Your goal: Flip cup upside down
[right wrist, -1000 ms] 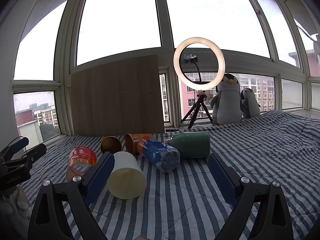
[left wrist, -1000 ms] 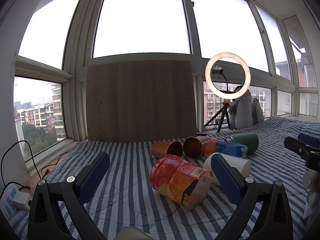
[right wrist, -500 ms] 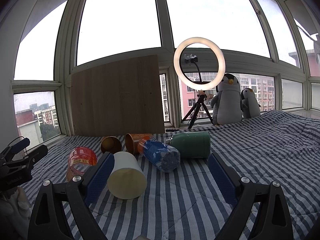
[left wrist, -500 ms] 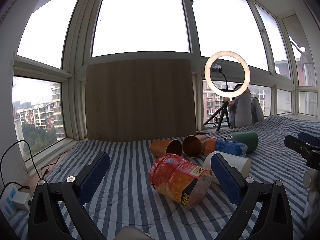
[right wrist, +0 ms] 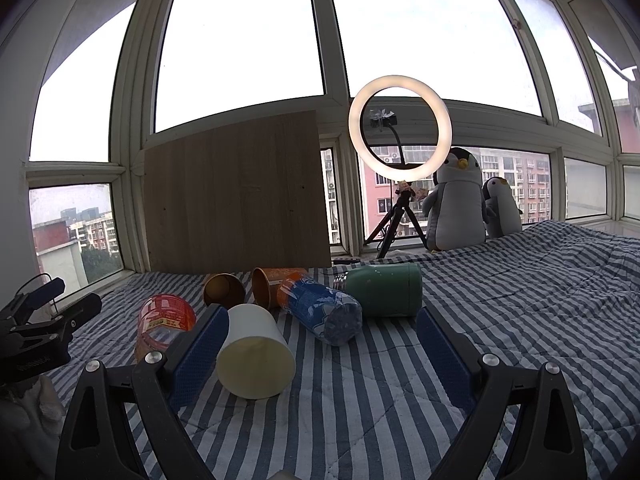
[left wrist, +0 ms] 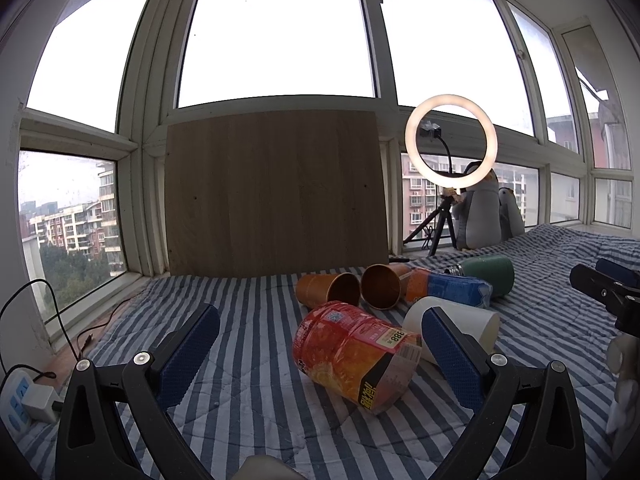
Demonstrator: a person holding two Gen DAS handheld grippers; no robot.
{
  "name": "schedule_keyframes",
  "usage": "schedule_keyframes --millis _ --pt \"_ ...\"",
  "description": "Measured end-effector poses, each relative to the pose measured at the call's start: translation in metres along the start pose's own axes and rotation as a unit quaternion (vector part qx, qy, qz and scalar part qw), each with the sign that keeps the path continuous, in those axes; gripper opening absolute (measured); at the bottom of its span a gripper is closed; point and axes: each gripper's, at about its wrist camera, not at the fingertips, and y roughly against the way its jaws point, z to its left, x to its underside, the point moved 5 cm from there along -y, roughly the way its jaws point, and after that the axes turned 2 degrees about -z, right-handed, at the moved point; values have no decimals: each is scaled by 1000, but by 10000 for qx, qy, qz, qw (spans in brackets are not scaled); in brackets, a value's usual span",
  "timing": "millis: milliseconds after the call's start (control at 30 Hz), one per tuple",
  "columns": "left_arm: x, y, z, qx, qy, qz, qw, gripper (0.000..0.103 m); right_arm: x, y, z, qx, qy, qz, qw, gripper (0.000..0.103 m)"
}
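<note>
Several cups and bottles lie on their sides on the striped blanket. A white cup [right wrist: 256, 352] lies with its base toward the right wrist camera; it also shows in the left wrist view [left wrist: 460, 322]. Two brown paper cups [left wrist: 328, 289] [left wrist: 382, 286] lie behind, mouths toward the left camera. A clear red-orange jar [left wrist: 356, 354] lies in front of my left gripper [left wrist: 320, 354], which is open and empty. My right gripper [right wrist: 320, 344] is open and empty, its left finger [right wrist: 200, 354] just beside the white cup.
A blue and orange bottle [right wrist: 320, 308] and a green flask [right wrist: 384, 290] lie beside the cups. A wooden board [right wrist: 236, 196], a ring light on a tripod [right wrist: 400, 128] and two penguin toys [right wrist: 456, 200] stand at the windows. A power strip [left wrist: 20, 400] lies at the left.
The left wrist view has shifted very slightly. Both grippers stay open and nothing on the blanket has moved.
</note>
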Motion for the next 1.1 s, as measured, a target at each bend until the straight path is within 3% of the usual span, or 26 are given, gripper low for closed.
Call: schedule_keyframes --millis 267,467,733,867,967,1067,1100 --pt "2 -33 11 261 145 861 9958 103 0 0 0 -47 -58 -25 10000 94" --pt "-15 -55 30 234 231 1289 9911 103 -1 2 -1 -142 -130 -69 9998 96" --pt "-43 -125 71 147 648 1961 9783 103 1 -1 0 -292 -159 27 9994 97" --pt "-38 -175 91 298 1161 2569 9590 103 2 -1 0 -277 -144 44 9995 96" --pt "-30 -215 108 325 1602 3015 9393 103 3 -2 1 -255 -123 95 9996 97" --pt "-12 -257 117 689 2311 3607 9009 103 3 -3 -1 -227 -129 122 9996 97" --pt "-7 -267 120 690 2485 3716 8919 103 4 -3 -1 -222 -133 131 9996 97"
